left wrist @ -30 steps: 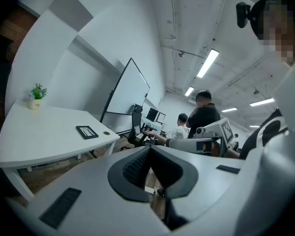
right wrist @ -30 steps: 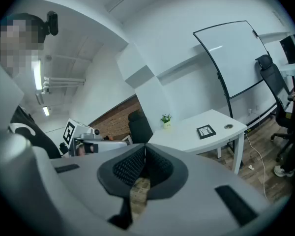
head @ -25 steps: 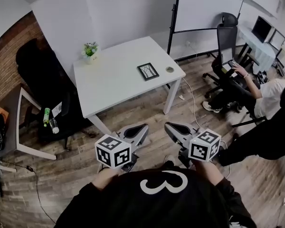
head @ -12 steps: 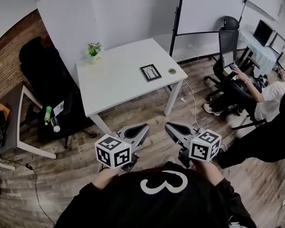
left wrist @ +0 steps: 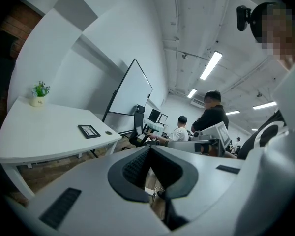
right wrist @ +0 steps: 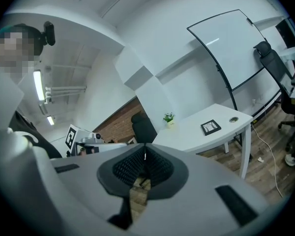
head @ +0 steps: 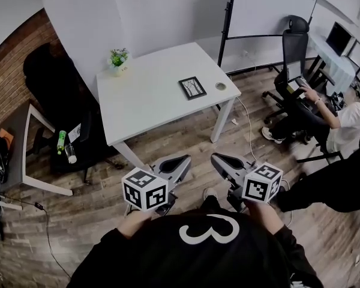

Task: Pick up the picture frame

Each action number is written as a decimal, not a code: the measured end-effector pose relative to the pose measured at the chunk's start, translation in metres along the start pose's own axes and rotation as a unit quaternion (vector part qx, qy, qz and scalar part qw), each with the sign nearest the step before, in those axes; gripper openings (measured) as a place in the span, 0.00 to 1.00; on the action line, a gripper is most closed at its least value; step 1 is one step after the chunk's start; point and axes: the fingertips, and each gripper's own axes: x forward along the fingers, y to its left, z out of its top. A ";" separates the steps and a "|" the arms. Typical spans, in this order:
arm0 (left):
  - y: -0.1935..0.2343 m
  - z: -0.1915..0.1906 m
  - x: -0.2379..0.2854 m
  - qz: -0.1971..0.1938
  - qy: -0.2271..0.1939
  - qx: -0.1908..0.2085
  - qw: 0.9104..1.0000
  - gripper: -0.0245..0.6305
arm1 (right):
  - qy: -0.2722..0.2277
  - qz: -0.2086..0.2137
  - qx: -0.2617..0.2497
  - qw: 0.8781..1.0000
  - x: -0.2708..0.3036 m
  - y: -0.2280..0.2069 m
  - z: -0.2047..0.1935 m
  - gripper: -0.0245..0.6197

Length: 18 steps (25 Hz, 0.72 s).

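Note:
A small black picture frame [head: 192, 87] lies flat near the right end of a white table [head: 144, 104]. It also shows in the left gripper view as the frame [left wrist: 89, 131] and in the right gripper view as the frame [right wrist: 210, 127]. My left gripper [head: 181, 162] and right gripper [head: 218, 159] hang side by side over the wooden floor, well short of the table's near edge. Both are shut with nothing between the jaws. In the left gripper view the jaws [left wrist: 149, 150] meet; in the right gripper view the jaws [right wrist: 145, 156] meet too.
A small potted plant [head: 117, 59] stands at the table's far left corner, a round cable grommet [head: 221, 86] near the frame. A whiteboard stand [head: 227, 23] rises behind the table. A black chair [head: 54, 95] is at left, seated people [head: 324, 116] and office chairs at right.
The view has shifted slightly, so the table and frame sit a little further right in the picture. Both grippers stay shut in about the same place.

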 end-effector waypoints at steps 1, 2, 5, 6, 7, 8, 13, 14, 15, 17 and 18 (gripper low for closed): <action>0.002 0.000 0.004 0.002 0.002 -0.003 1.000 0.06 | 0.001 0.002 0.005 1.000 0.002 -0.005 0.002 0.08; 0.005 0.000 0.008 0.003 0.004 -0.008 1.000 0.06 | 0.003 0.003 0.009 1.000 0.004 -0.010 0.003 0.08; 0.014 0.001 0.022 0.011 0.011 -0.017 1.000 0.06 | 0.011 0.012 0.021 1.000 0.011 -0.025 0.007 0.08; 0.017 0.002 0.028 0.014 0.012 -0.020 1.000 0.06 | 0.013 0.015 0.023 1.000 0.013 -0.031 0.009 0.08; 0.020 0.003 0.034 0.016 0.013 -0.022 1.000 0.06 | 0.016 0.017 0.025 0.999 0.014 -0.037 0.012 0.08; 0.022 0.005 0.040 0.018 0.014 -0.025 0.999 0.06 | 0.018 0.020 0.026 0.999 0.016 -0.043 0.014 0.08; 0.036 0.018 0.077 0.029 0.017 -0.029 0.999 0.06 | 0.028 0.034 0.029 0.999 0.023 -0.078 0.033 0.08; 0.040 0.023 0.087 0.032 0.017 -0.031 0.999 0.06 | 0.029 0.037 0.031 0.998 0.025 -0.089 0.039 0.08; 0.044 0.028 0.098 0.035 0.016 -0.033 0.999 0.06 | 0.031 0.038 0.033 0.998 0.026 -0.100 0.045 0.08; 0.050 0.033 0.115 0.040 0.017 -0.038 0.998 0.06 | 0.034 0.041 0.036 0.998 0.028 -0.118 0.052 0.08; 0.052 0.033 0.122 0.042 0.018 -0.040 0.998 0.06 | 0.035 0.043 0.037 0.998 0.029 -0.125 0.054 0.08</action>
